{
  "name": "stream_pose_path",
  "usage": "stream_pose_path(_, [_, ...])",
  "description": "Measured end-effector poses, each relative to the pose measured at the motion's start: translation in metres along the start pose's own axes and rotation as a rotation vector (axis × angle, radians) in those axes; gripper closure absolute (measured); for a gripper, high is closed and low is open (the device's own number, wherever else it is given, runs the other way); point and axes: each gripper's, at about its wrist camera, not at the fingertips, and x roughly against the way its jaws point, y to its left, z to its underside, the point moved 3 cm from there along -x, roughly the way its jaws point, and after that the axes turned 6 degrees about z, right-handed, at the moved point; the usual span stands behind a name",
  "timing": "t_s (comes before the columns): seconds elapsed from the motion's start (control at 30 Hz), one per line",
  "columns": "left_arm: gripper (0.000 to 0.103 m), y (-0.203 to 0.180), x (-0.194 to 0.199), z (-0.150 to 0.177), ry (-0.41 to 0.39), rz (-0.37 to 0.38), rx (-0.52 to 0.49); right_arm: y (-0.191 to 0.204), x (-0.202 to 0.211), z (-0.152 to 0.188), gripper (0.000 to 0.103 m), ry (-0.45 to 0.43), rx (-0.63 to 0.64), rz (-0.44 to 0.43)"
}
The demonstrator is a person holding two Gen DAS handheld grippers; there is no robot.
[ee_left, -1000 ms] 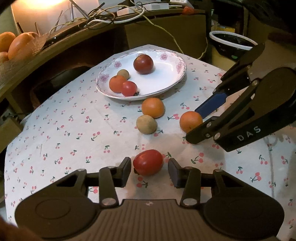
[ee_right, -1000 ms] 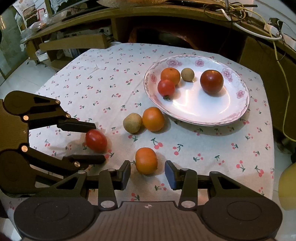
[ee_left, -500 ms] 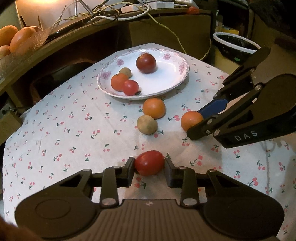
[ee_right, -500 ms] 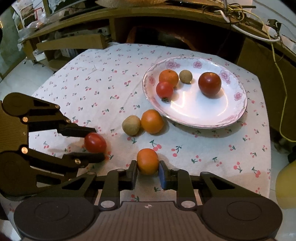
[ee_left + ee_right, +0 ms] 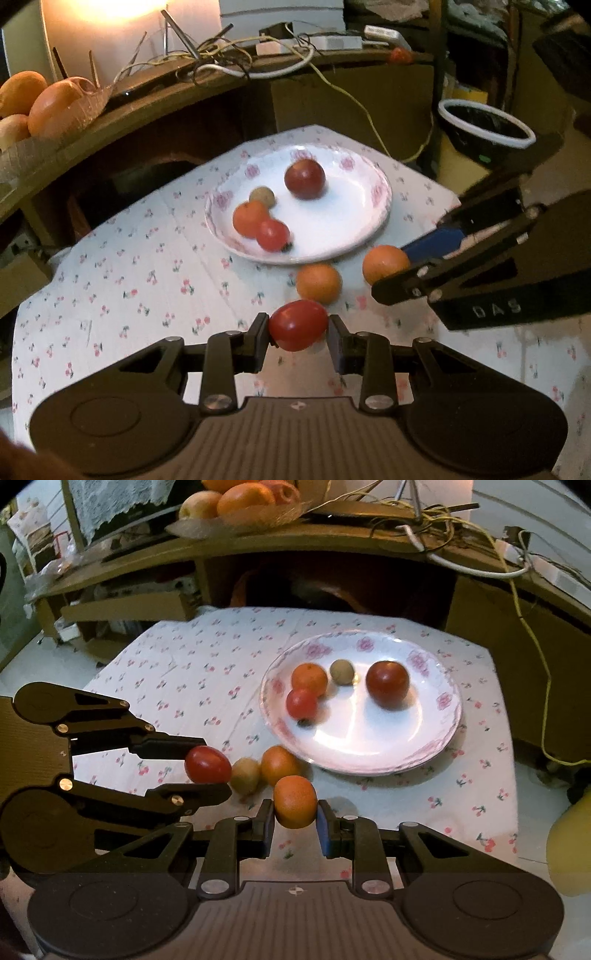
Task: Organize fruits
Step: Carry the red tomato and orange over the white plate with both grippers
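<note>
Both fruits lifted since before: tomato [image 5: 297, 325] in left claw [image 5: 298, 334], orange [image 5: 294, 801] in right claw [image 5: 295, 821].

Warm, dim indoor light. A bright glow [image 5: 99, 33] burns out the left wrist view's top left corner. The white flower-rimmed china plate [image 5: 439, 734] shows soft glare. Motion blur smears the fruit; fisheye bending curves the edges.
</note>
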Motion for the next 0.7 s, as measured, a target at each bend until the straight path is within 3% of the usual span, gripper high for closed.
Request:
stream_pose_path(0.33, [0.064,0.010,-0.014,-0.031,-0.059,-0.024,0.040,-0.018,-0.001,-0.023,0.079,-0.069,-0.064,0.060])
stream_pose_path(0.7, [0.065,0.015,-0.031,-0.038,-0.050,-0.035,0.053,-0.028,-0.015,-0.031,0.078,-0.072,-0.079,0.100])
